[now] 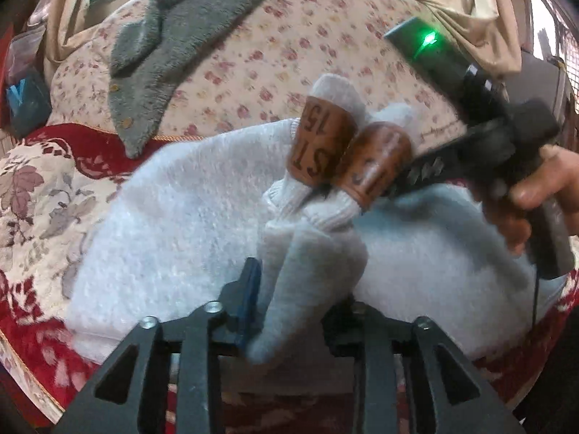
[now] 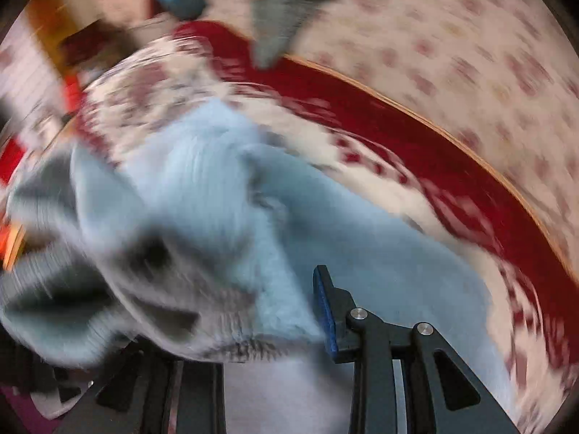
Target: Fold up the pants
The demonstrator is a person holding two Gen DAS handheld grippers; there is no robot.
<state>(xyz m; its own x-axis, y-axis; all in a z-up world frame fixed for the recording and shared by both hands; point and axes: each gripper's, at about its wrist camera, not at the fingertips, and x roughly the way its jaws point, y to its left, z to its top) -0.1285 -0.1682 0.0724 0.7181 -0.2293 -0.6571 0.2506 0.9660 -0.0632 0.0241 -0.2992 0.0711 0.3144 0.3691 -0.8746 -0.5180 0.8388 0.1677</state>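
The pale grey fleece pants lie bunched on a red-and-cream patterned bed cover, and the left gripper pinches a raised fold of them between its fingers. The two cuffs stick up, each bearing a brown leather patch whose dark stamped letters appear to read "ST" and "15", the rest being illegible. In the blurred right wrist view the right gripper is pressed into the pants with only one blue-padded finger showing, so its grip cannot be told.
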